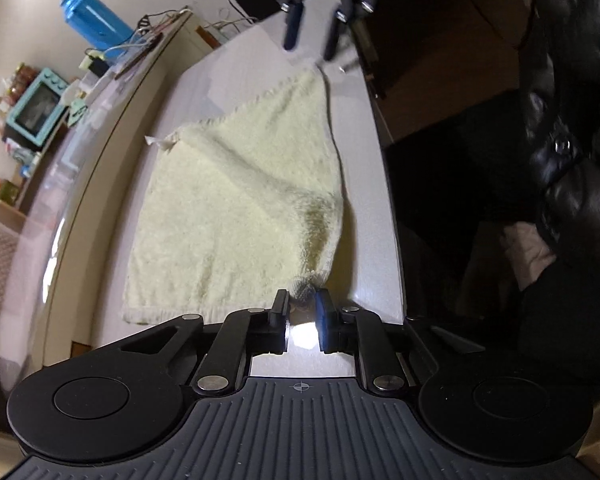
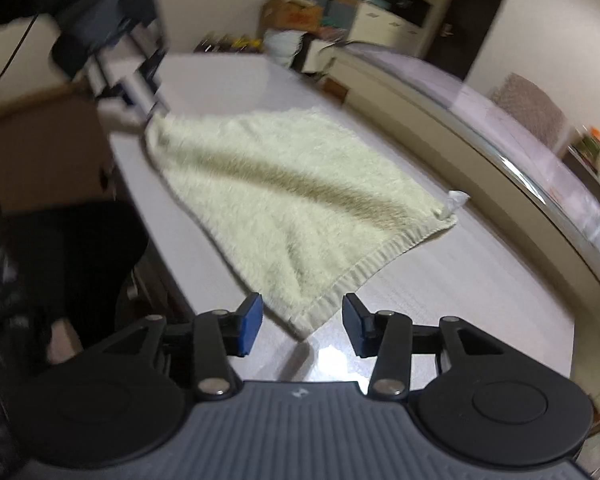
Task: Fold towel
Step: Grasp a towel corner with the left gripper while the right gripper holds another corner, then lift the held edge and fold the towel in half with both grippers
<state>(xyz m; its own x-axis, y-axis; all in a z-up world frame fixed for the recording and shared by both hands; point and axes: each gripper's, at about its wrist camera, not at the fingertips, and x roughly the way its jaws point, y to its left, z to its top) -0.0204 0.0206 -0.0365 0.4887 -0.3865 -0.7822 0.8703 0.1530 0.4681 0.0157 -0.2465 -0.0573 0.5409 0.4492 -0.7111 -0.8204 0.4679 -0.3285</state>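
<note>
A pale yellow towel (image 1: 236,192) lies spread on a grey table (image 1: 364,128); it also shows in the right wrist view (image 2: 292,200). My left gripper (image 1: 303,300) is shut on the towel's near corner, lifted slightly off the table. It appears in the right wrist view (image 2: 150,114) at the towel's far left corner. My right gripper (image 2: 302,312) is open, its jaws on either side of the towel's near corner, not touching it. It shows in the left wrist view (image 1: 310,46) open just beyond the towel's far corner. A white tag (image 2: 454,200) sticks out at one corner.
A blue bottle (image 1: 92,24) and a teal toy oven (image 1: 36,108) stand on a side shelf beyond the table. A black leather seat (image 1: 572,160) is beside the table's edge. A second long counter (image 2: 480,120) runs alongside the table.
</note>
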